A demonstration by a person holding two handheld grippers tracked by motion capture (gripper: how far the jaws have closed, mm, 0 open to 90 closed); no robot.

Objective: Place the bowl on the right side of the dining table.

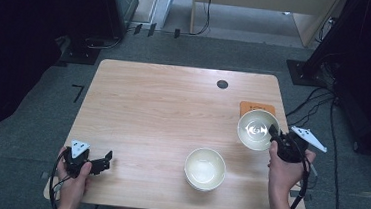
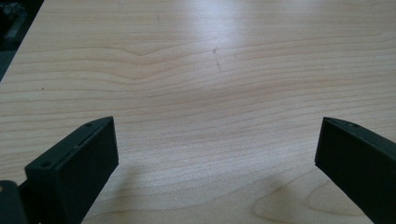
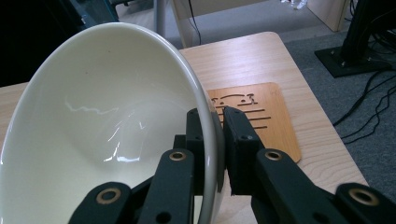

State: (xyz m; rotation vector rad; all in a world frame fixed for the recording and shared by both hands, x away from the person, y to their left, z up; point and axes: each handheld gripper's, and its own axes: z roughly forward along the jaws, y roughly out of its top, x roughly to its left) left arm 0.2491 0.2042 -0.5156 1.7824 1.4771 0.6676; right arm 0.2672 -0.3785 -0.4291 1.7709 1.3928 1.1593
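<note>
My right gripper point(image 1: 274, 135) is shut on the rim of a cream bowl point(image 1: 256, 130), held above the table's right side. In the right gripper view the bowl point(image 3: 102, 130) is tilted, with one jaw inside the rim and the other outside, and my gripper point(image 3: 215, 122) pinches the wall. A stack of matching cream bowls point(image 1: 205, 168) sits near the front edge, right of centre. My left gripper point(image 1: 104, 161) rests at the front left corner, open, with bare wood between its jaws point(image 2: 217, 140).
An orange wooden coaster point(image 1: 257, 108) lies under and behind the held bowl; its engraved face point(image 3: 261, 116) is seen beyond the jaws. A dark round grommet point(image 1: 222, 84) marks the table's far side. Cables and stands crowd the floor to the right.
</note>
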